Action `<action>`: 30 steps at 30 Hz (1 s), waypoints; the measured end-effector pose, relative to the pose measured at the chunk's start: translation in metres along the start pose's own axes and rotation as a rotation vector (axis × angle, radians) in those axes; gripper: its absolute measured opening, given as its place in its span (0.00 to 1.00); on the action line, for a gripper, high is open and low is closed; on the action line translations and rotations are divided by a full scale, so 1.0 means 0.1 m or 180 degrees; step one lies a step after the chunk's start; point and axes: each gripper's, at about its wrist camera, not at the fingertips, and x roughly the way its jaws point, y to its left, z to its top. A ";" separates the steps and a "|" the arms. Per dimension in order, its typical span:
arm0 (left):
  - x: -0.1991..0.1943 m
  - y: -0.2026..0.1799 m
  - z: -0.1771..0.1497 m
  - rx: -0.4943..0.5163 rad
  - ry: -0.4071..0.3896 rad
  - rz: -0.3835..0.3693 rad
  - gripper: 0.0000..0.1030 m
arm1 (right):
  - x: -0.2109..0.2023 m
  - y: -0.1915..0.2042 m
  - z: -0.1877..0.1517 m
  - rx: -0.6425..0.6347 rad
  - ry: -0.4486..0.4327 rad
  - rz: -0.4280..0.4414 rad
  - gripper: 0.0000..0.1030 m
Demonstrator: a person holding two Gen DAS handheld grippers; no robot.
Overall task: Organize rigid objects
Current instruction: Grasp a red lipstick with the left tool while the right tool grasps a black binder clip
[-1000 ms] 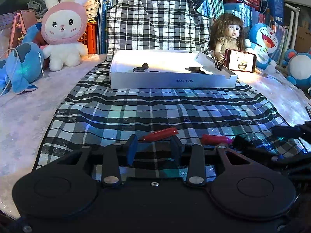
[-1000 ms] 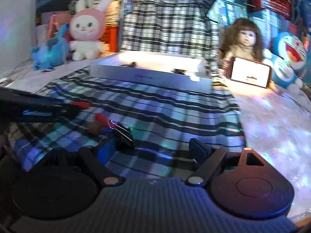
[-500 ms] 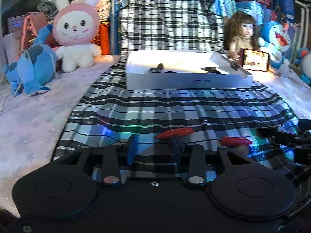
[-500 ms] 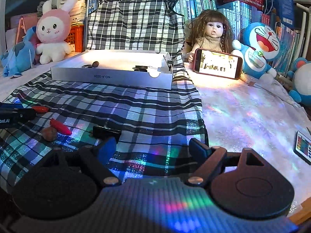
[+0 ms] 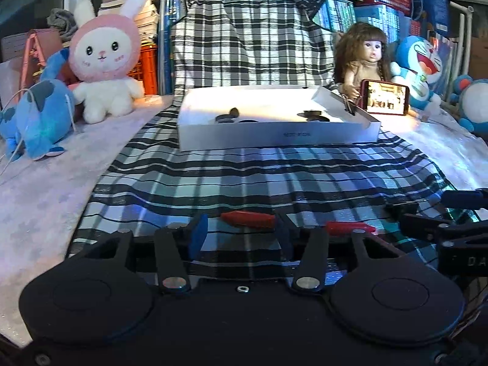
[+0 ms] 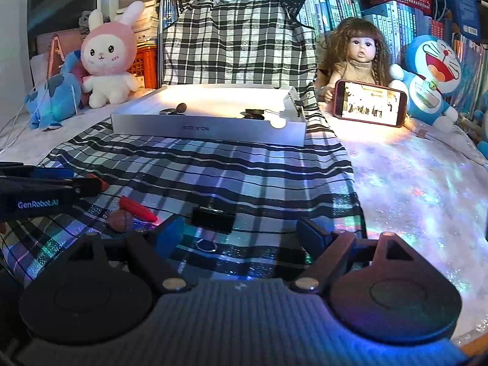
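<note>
A white shallow box [image 5: 274, 135] [image 6: 207, 129] sits on the checked cloth and holds a few small dark items. A red pepper-shaped piece [image 5: 248, 218] lies just ahead of my open, empty left gripper [image 5: 241, 231]. A second red piece [image 5: 349, 228] [image 6: 137, 209] lies to its right, next to a brown ball [image 6: 120, 220]. A black binder clip [image 6: 213, 219] lies between the fingers of my open right gripper [image 6: 244, 231], on the cloth.
Plush rabbit [image 5: 105, 58] and blue plush [image 5: 36, 119] stand at the left. A doll [image 6: 357, 58] holds a lit phone [image 6: 369, 103] at the right, beside a Doraemon plush [image 6: 433, 76]. Books and crates line the back.
Both grippers have shifted right and drawn back slightly. The right gripper now frames the binder clip, which lay to its left before. No object has been taken hold of.
</note>
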 end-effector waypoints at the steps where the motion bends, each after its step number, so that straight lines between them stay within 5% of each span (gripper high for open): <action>1: 0.01 -0.02 -0.01 0.0017 0.0004 0.0008 0.48 | 0.01 0.01 0.00 0.0007 0.0004 0.0011 0.85; 9: 0.08 -0.05 -0.03 -0.0005 0.0000 0.0027 0.51 | 0.08 0.02 0.02 0.0144 0.0042 0.0066 0.80; 14: 0.10 -0.04 -0.04 0.0001 -0.0014 -0.0039 0.41 | 0.11 0.04 0.02 0.0164 0.0061 0.0082 0.72; 23: 0.06 -0.01 0.00 -0.0080 -0.0017 -0.0069 0.41 | 0.12 0.08 0.05 0.0144 0.0056 0.0116 0.39; 30: 0.07 0.01 0.14 -0.0087 -0.0008 -0.0039 0.41 | 0.12 0.09 0.11 0.0115 0.0007 0.0093 0.38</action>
